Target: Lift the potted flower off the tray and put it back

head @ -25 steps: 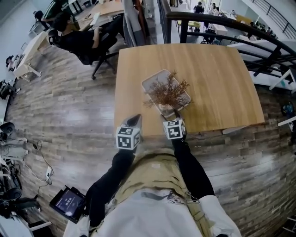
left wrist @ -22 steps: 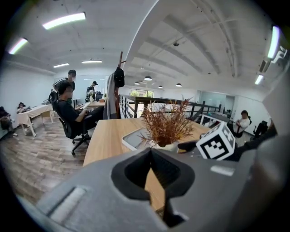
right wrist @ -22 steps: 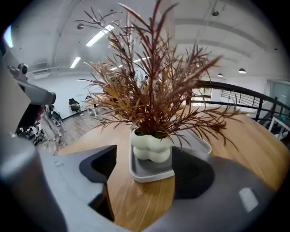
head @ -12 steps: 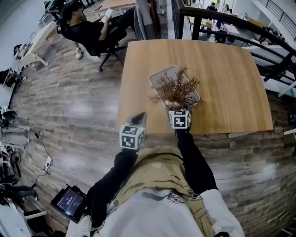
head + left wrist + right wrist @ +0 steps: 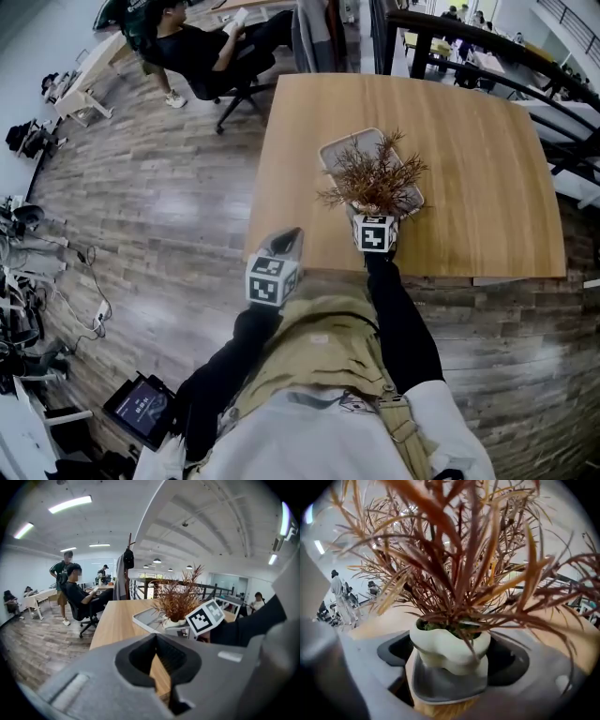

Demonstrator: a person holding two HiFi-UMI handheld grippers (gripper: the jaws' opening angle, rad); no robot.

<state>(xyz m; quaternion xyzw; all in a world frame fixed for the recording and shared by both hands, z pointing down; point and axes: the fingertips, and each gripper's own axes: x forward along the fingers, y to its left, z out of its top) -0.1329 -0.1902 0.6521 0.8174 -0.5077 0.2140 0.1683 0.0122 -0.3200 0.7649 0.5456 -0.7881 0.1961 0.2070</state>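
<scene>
White and rounded, the pot (image 5: 449, 648) of the potted flower (image 5: 375, 176) stands directly between the jaws of the right hand-held gripper (image 5: 372, 216), resting on the grey tray (image 5: 445, 686) that reaches in under them. Those jaws have just been opening and are spread wide, with a dark gap on either side of the pot, so they grip nothing. The left hand-held gripper (image 5: 157, 637) has its jaws closed together and empty; the tray and plant sit on the wooden tabletop (image 5: 469, 131) ahead of it and to its right.
</scene>
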